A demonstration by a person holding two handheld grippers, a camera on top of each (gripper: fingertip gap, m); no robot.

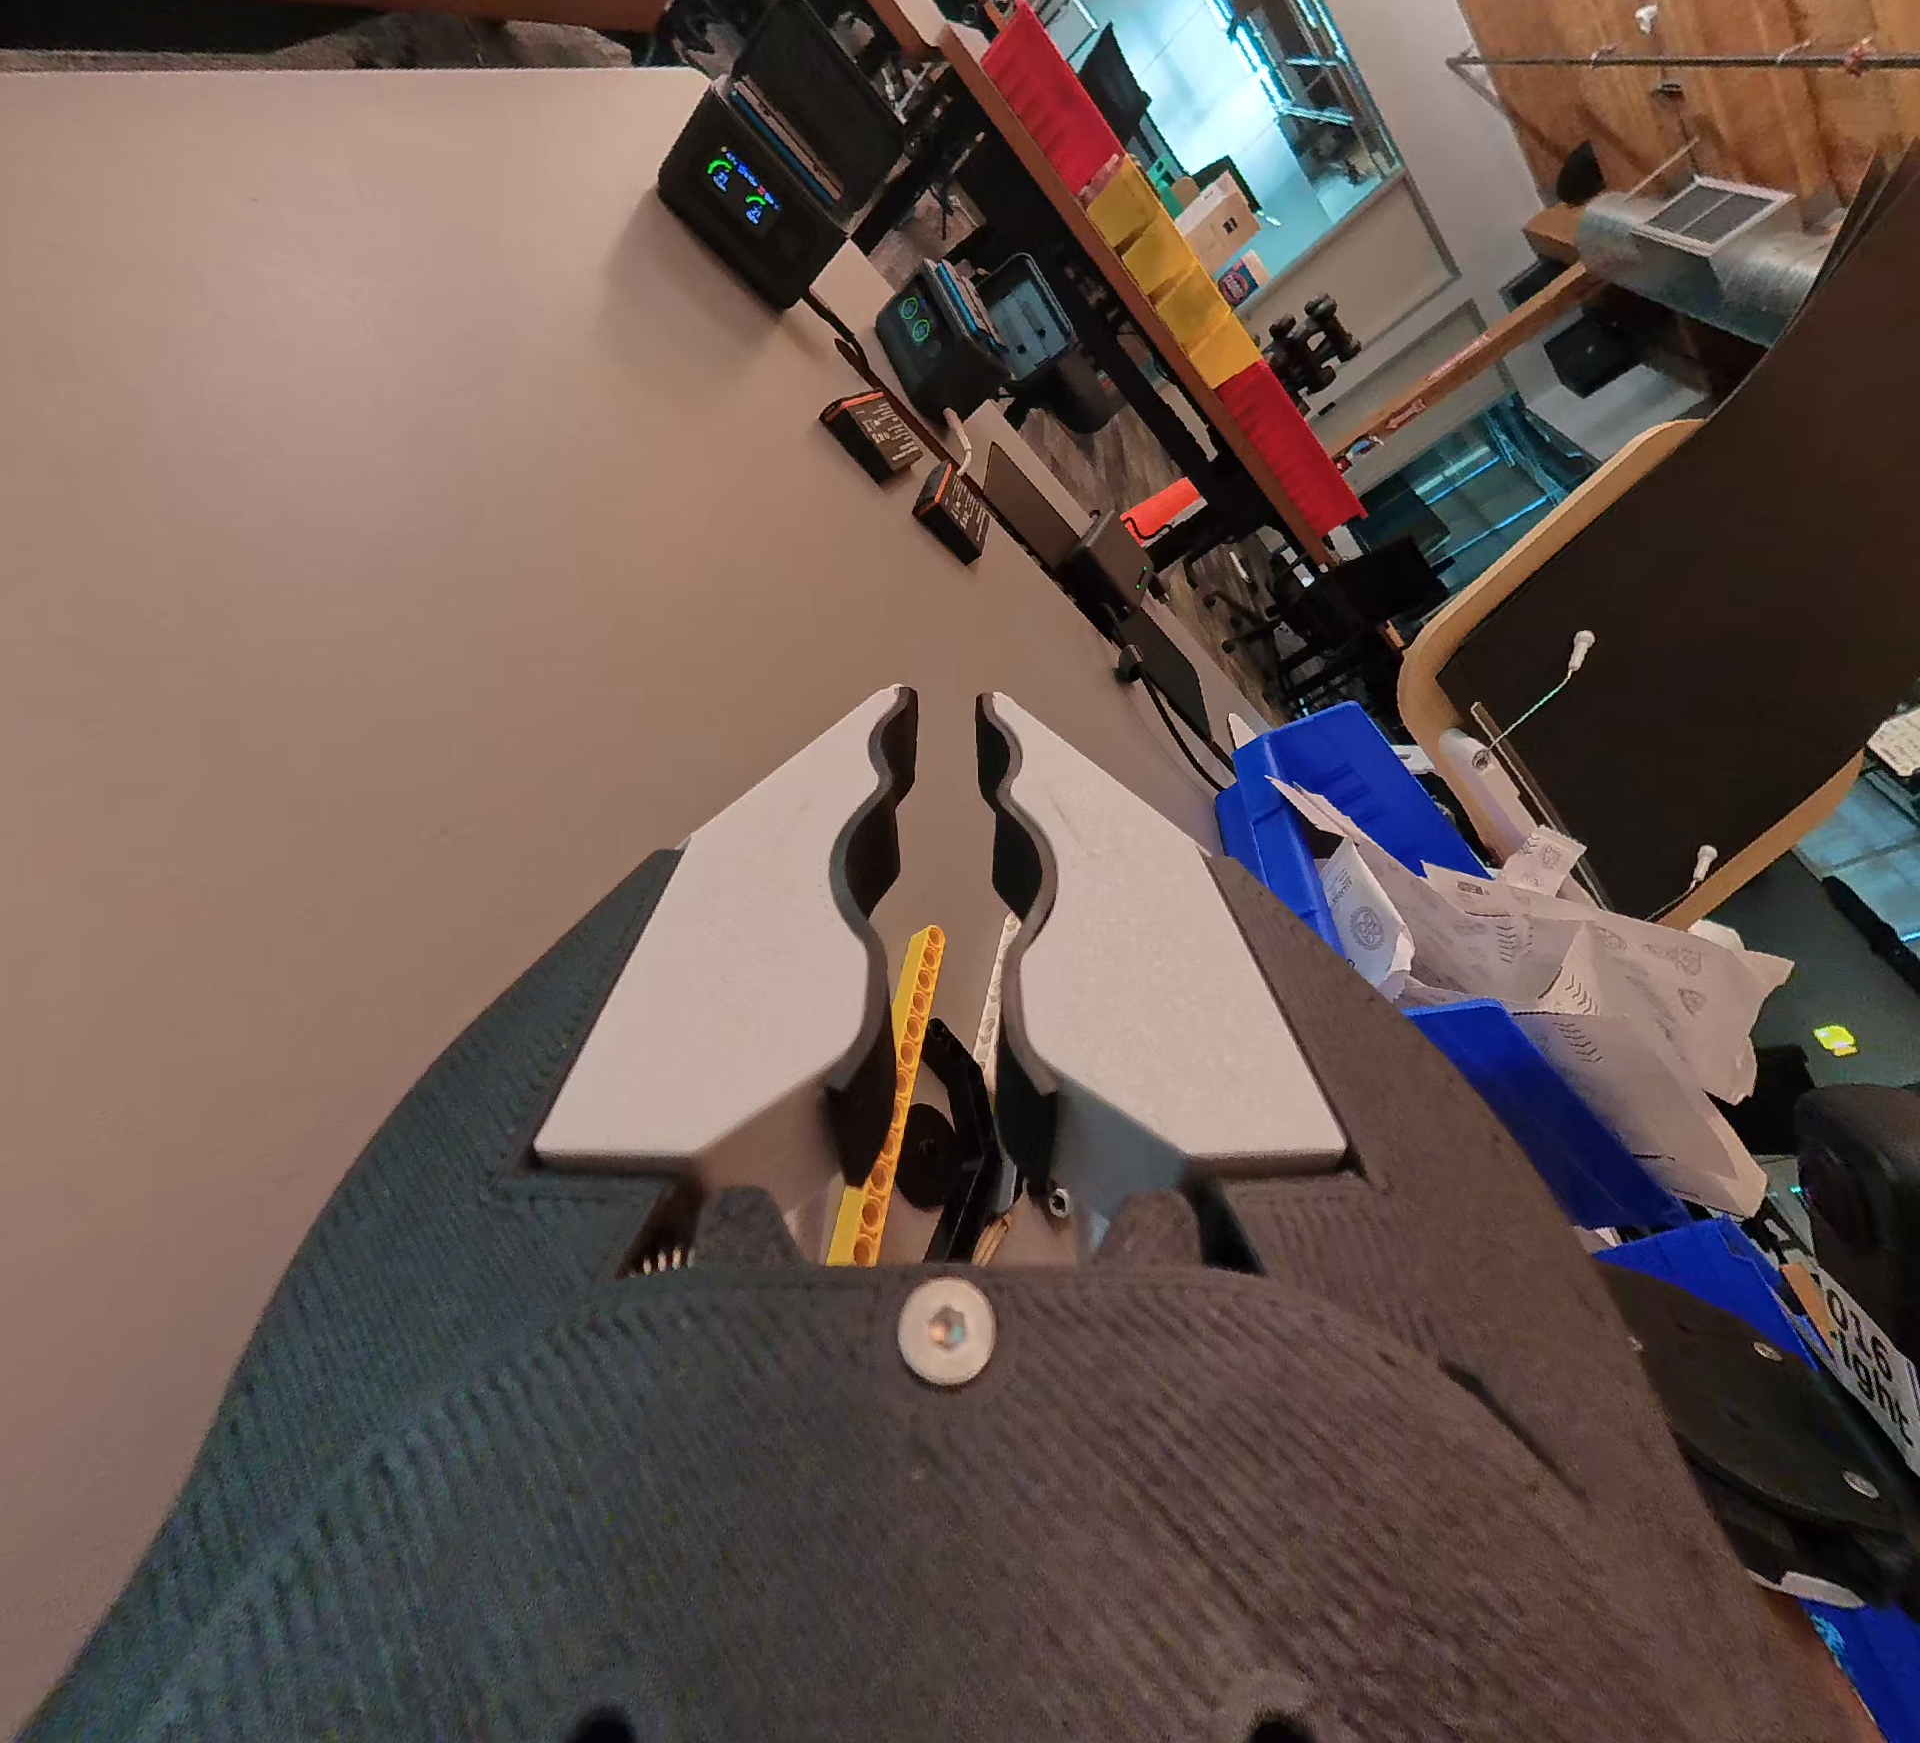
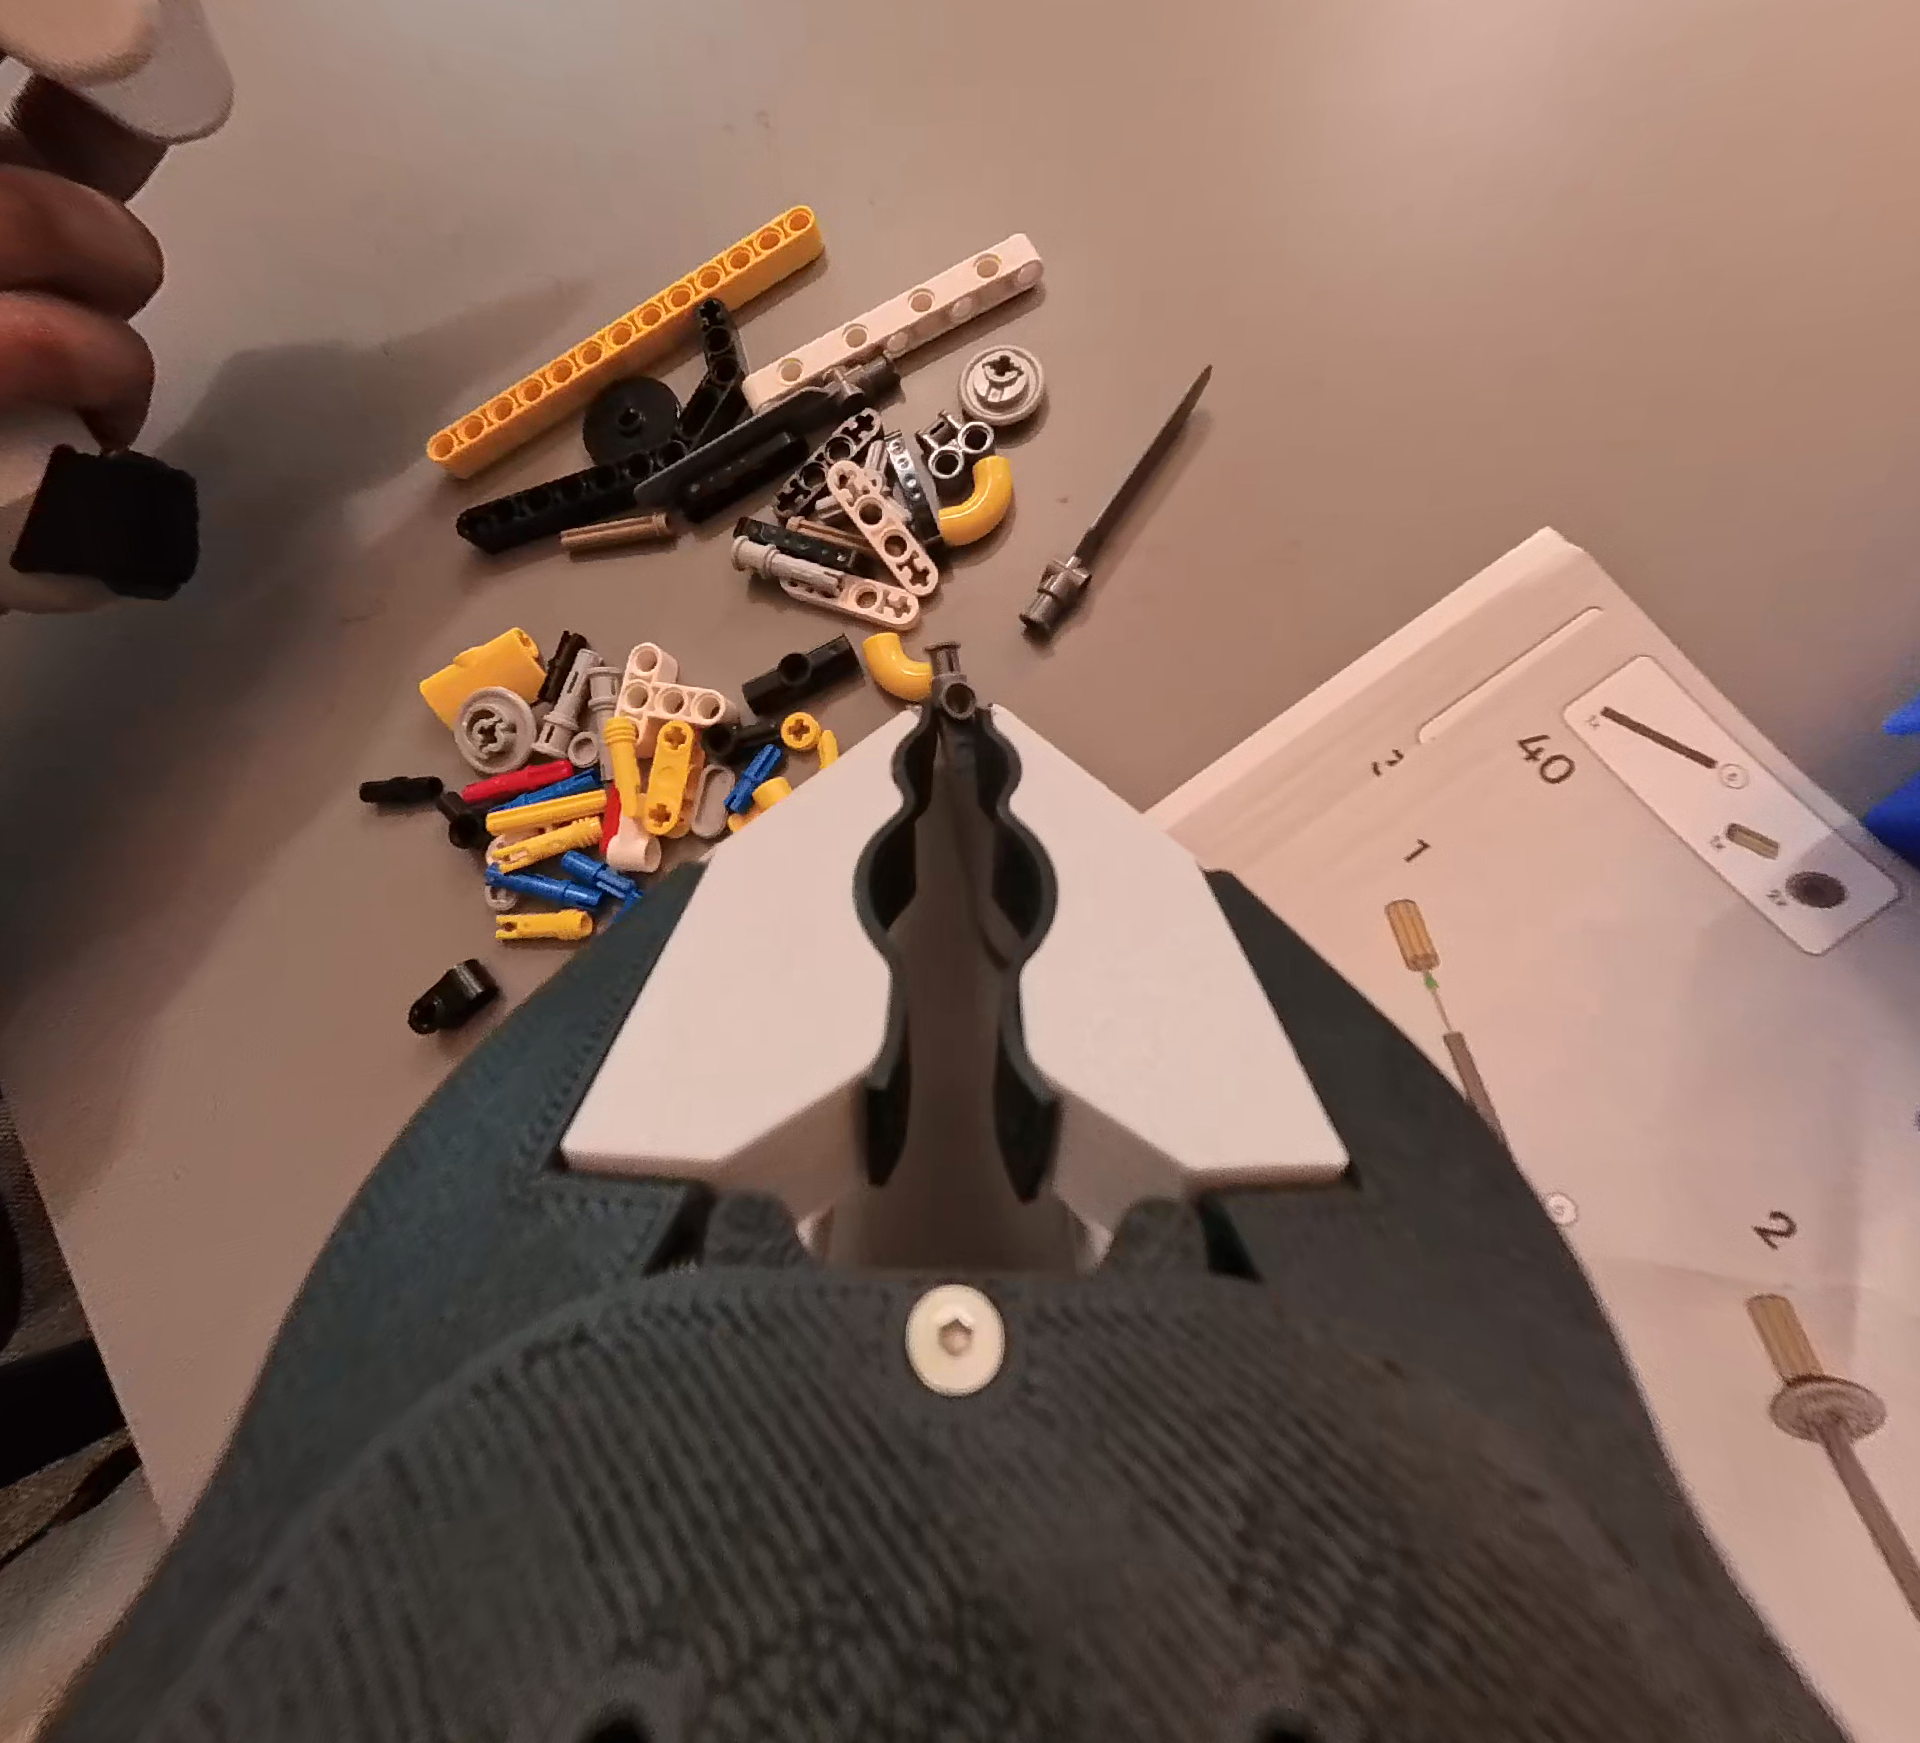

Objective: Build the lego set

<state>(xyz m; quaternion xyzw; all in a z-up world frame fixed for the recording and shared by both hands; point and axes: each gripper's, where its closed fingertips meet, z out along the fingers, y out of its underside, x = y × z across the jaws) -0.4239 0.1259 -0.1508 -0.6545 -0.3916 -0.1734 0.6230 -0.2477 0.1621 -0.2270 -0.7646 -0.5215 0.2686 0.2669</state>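
Note:
My right gripper [image 2: 954, 727] is shut on a thin dark grey axle [image 2: 951, 691] with a small connector at its tip, held above the table beside the loose parts. The pile holds a long yellow beam [image 2: 634, 337], a white beam [image 2: 904, 311], a black beam [image 2: 561, 498], a pointed dark grey rod [image 2: 1127, 498] and several small coloured pins [image 2: 561, 810]. My left gripper [image 1: 948, 706] is tilted, with a narrow gap between its jaws and nothing in them. Through the gap I see the yellow beam [image 1: 904, 1070] and black parts lying on the table.
The open instruction booklet [image 2: 1558, 1018] lies right of the parts. A hand [image 2: 62, 291] holds the other gripper at the left edge. Blue bins [image 1: 1340, 789] with paper bags stand to the right. Chargers with lit displays [image 1: 748, 197] and black batteries [image 1: 878, 436] line the table's far edge. The gap from one gripper's tips to the other's is roughly 20 cm.

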